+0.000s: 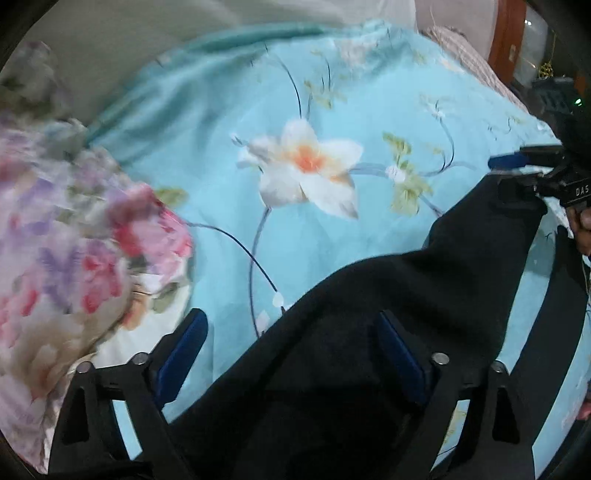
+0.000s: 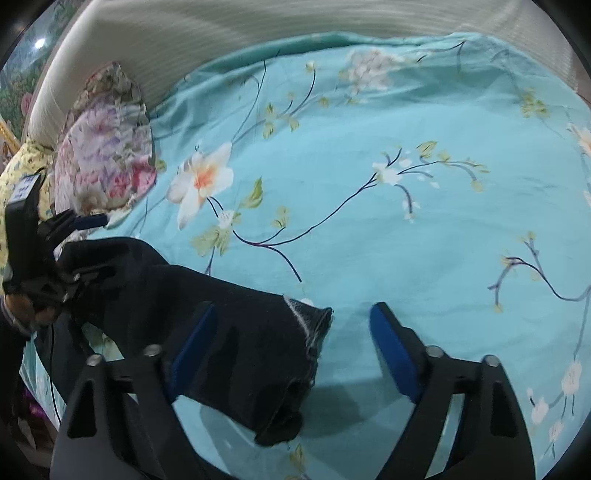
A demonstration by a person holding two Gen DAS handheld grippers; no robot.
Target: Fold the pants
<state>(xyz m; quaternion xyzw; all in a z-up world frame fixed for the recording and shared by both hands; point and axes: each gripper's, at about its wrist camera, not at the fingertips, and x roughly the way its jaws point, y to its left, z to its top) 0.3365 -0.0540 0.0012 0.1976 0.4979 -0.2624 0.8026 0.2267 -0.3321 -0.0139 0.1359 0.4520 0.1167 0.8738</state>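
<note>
1. The pants point(image 2: 229, 332) are black, of a thick matte cloth, and lie in a long crumpled band across the near part of a bed, reaching from one gripper to the other.
2. In the right wrist view one end shows a raw hem with a pale, frayed stitched line, and the cloth below it is rolled into a dark bunch that casts a shadow on the sheet.
3. In the left wrist view the pants point(image 1: 369, 332) rise in a broad dark fold towards the far right.
4. The left gripper point(image 1: 291, 354) stands wide apart; the black cloth covers its right blue pad, while the left pad is over bare sheet. No squeeze on the cloth shows.
5. The right gripper point(image 2: 291, 343) is likewise wide; the hem end lies against its left blue pad, and the right pad stands clear of it.
6. The letters "DAS" are readable in white on the right gripper's black body in the left wrist view; a small label on the left gripper's body is too blurred to read.
7. The bedsheet point(image 2: 406, 240) is turquoise with white-orange flowers and thin dark stems.
8. A floral pillow point(image 2: 107, 147) in pink and purple lies near the pale headboard point(image 2: 221, 26).
</note>
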